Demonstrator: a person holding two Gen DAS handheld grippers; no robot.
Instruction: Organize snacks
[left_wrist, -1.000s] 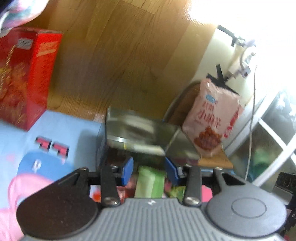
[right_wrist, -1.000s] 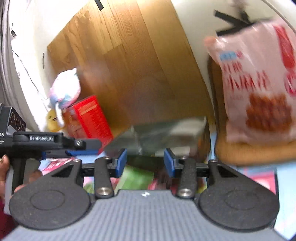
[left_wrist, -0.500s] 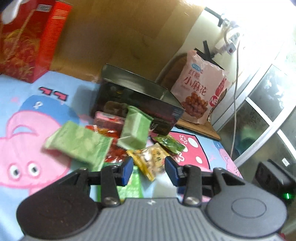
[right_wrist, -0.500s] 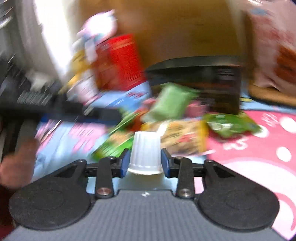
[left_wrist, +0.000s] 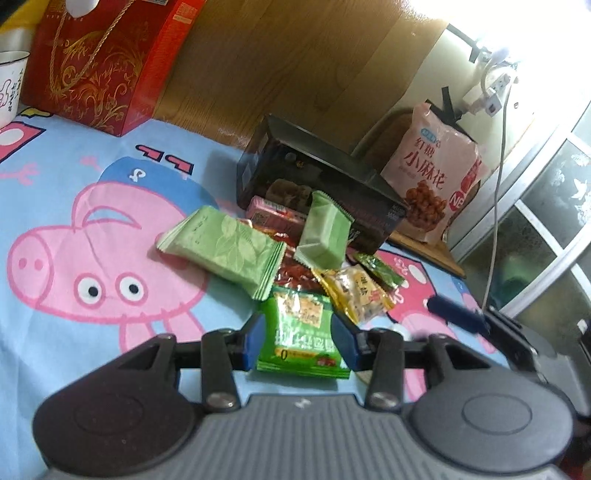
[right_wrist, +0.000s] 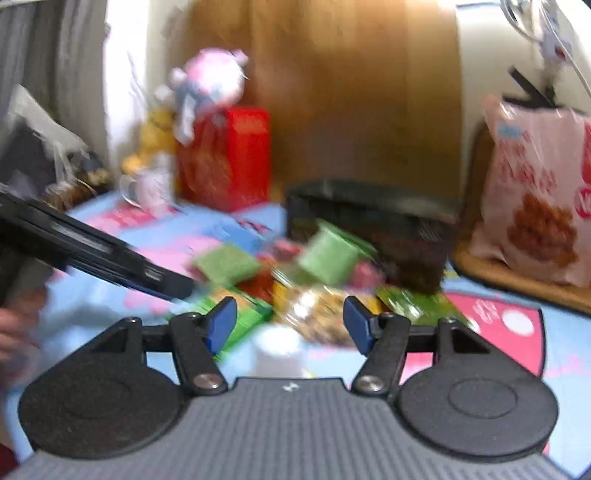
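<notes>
Your snack packets (left_wrist: 258, 258) lie in a loose heap on the tabletop (left_wrist: 92, 332), just in front of the open box (left_wrist: 317, 184), some leaning against its front wall. Behind and to the right of the box, the large bag (left_wrist: 432, 177) stands upright on a mat (left_wrist: 424, 243). At the far left edge stands the gift box (left_wrist: 103, 62), with a mug (left_wrist: 9, 85) beside it on its left. One packet (left_wrist: 301, 332) lies nearest you, between your left jaws.

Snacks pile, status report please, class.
Left gripper straddles green packet, grip unclear. Right gripper just opened, white cup free between jaws. Pile outside black box.
</notes>
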